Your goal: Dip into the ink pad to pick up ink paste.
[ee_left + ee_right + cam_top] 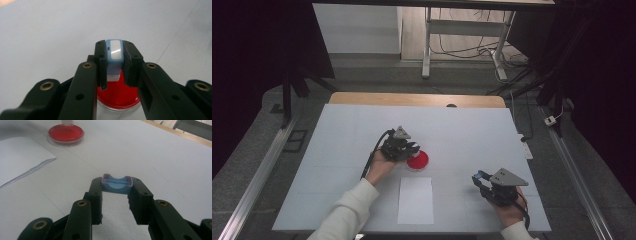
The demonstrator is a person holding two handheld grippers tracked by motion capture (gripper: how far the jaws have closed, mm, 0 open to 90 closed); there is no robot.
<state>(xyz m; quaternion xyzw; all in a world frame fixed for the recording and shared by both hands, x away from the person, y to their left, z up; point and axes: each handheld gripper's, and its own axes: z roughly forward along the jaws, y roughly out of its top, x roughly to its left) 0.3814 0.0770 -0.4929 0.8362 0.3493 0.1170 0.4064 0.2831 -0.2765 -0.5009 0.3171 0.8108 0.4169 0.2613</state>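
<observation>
Left gripper (pixel 113 66): pinches stamp (pixel 114 53) above red dish (pixel 117 96); right gripper (pixel 116 195): pinches blue cap (pixel 117 184); paper (pixel 415 200) unmarked, stamping likely pending

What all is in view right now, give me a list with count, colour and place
Red dish: one, red in a clear rim, mid-table, beside the left gripper.
Paper sheet: one, white, near edge of the table, just in front of the dish.
Stamp body: one, light blue and white, held between the left gripper's jaws over the dish.
Blue cap: one, blue with reddish edges, between the right gripper's jaws.
Table: one, white top, wooden far edge.
Left gripper: one, black, mid-table.
Right gripper: one, black, near right.
</observation>
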